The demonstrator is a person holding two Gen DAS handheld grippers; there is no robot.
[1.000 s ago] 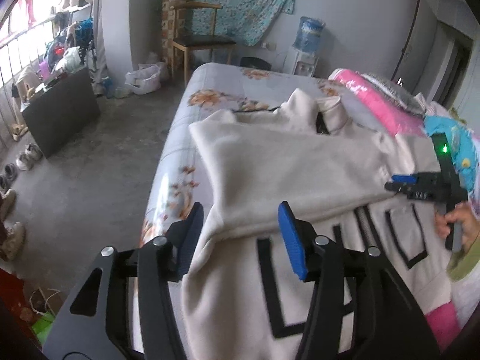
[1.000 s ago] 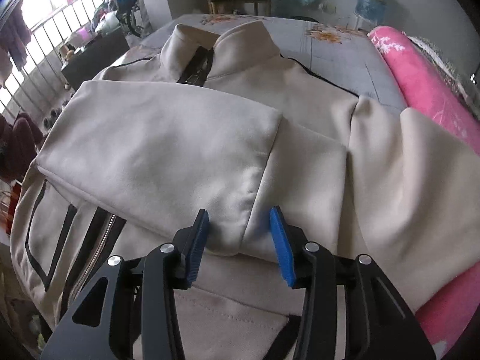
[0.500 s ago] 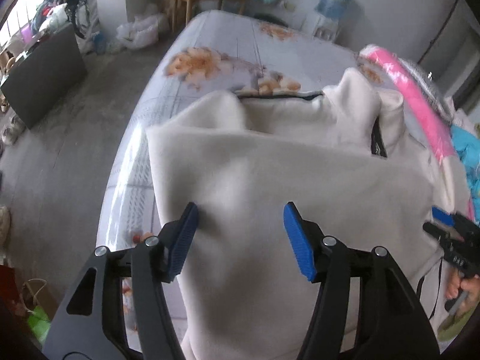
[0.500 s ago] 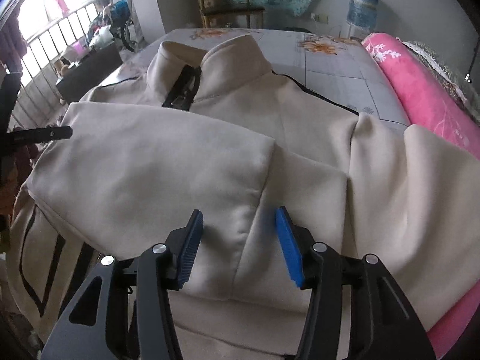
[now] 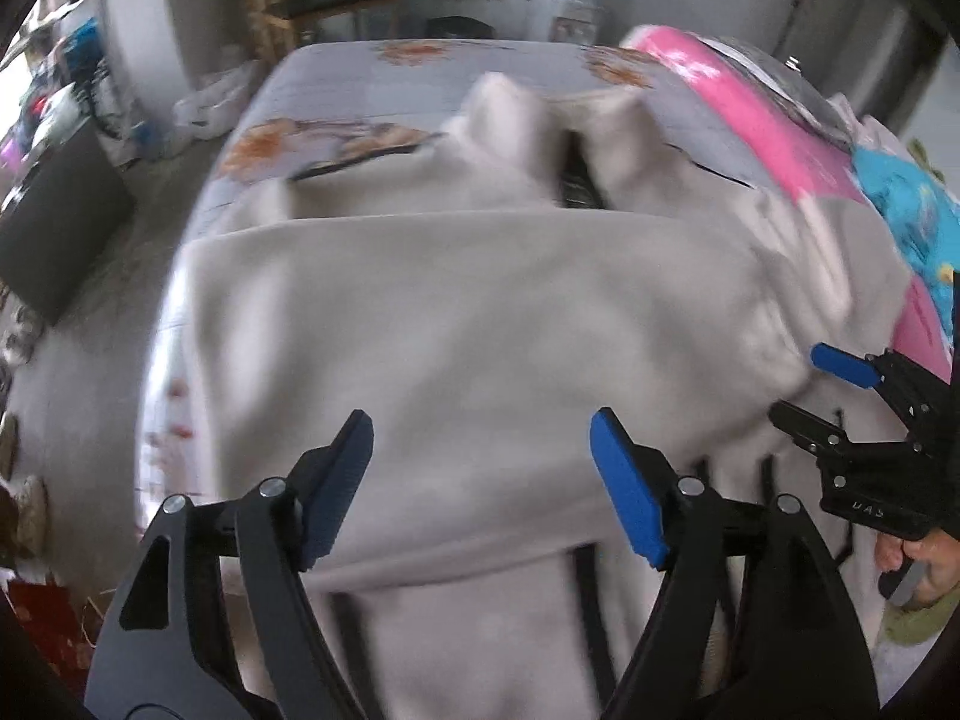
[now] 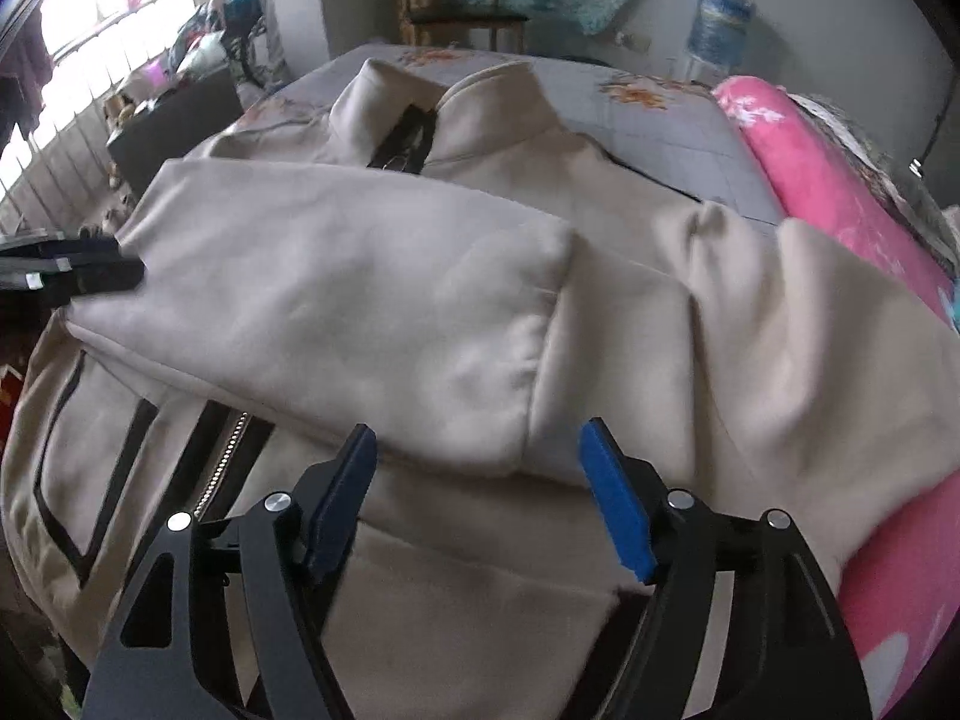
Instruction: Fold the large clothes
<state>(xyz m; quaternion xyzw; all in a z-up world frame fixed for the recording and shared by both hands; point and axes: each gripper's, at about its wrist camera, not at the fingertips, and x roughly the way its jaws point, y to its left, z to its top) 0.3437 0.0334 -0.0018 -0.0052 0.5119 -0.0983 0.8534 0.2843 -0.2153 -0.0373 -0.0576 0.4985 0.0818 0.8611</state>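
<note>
A cream jacket with black trim and a front zipper lies spread on the bed, collar at the far end. One sleeve is folded across its chest, with the cuff toward my right gripper. My left gripper hovers over that sleeve; its jaws are opening, with cloth below them and not pinched. My right gripper stands over the cuff end with its jaws opening, and the pads are off the fabric. The right gripper also shows at the right edge of the left wrist view. The left gripper shows at the left edge of the right wrist view.
The bed has a pale floral sheet. A pink quilt lies along its right side under the jacket's other sleeve. Beyond the bed stand a wooden chair and a water dispenser. A dark cabinet sits on the floor at left.
My left gripper has swept along the folded sleeve from its shoulder edge toward the right gripper. Both grippers' jaws stand wider. The right gripper has barely shifted.
</note>
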